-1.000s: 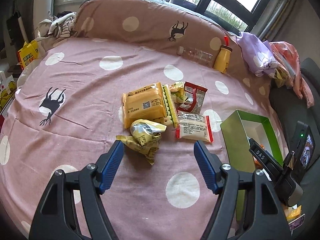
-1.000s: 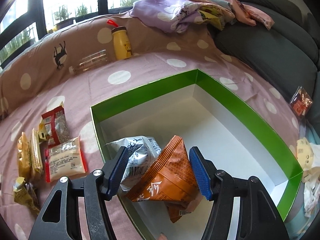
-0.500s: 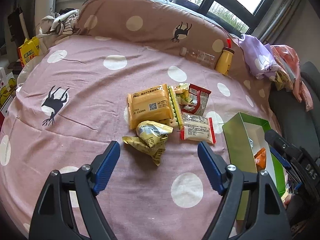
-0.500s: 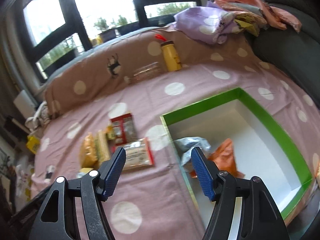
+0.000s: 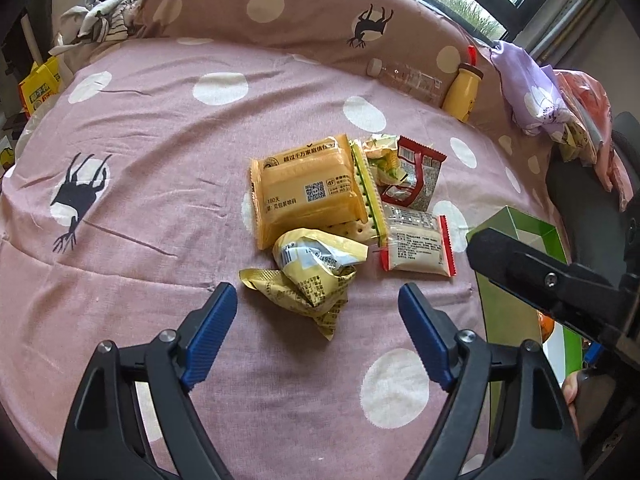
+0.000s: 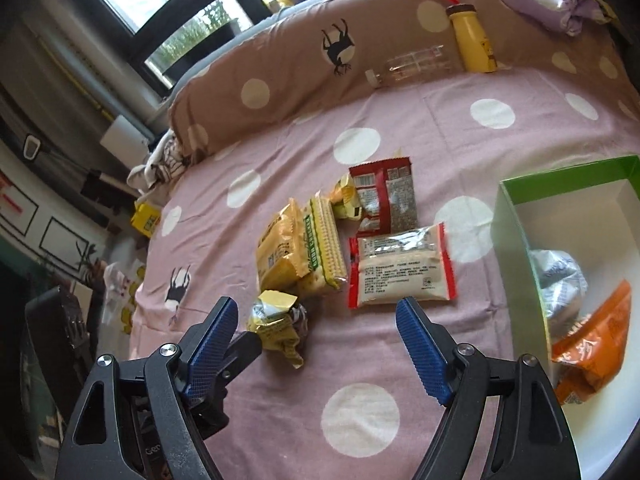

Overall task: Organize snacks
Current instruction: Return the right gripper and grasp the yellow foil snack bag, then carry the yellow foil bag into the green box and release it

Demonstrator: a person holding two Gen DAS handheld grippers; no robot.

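Observation:
Snack packets lie in a cluster on the pink dotted bedspread: a large yellow packet (image 5: 306, 190), a green cracker pack (image 5: 368, 190), a red packet (image 5: 416, 174), a white red-edged packet (image 5: 418, 246) and two crumpled yellow triangle packets (image 5: 310, 276). My left gripper (image 5: 318, 324) is open and empty just in front of the triangle packets. My right gripper (image 6: 316, 334) is open and empty above the bed, near the white packet (image 6: 402, 270). The green box (image 6: 516, 208) at right holds a silver packet (image 6: 560, 280) and an orange packet (image 6: 596, 332).
A yellow bottle (image 5: 462, 92) and a clear bottle (image 5: 404, 78) lean against the brown dotted bolster (image 5: 280, 8) at the back. Purple and pink clothes (image 5: 536, 92) are piled at the far right. A dark sofa (image 5: 584, 208) borders the right side.
My right gripper has pulled back out of the green box and swung left over the bed, leaving the orange packet in the box. My left gripper moved closer to the snack cluster.

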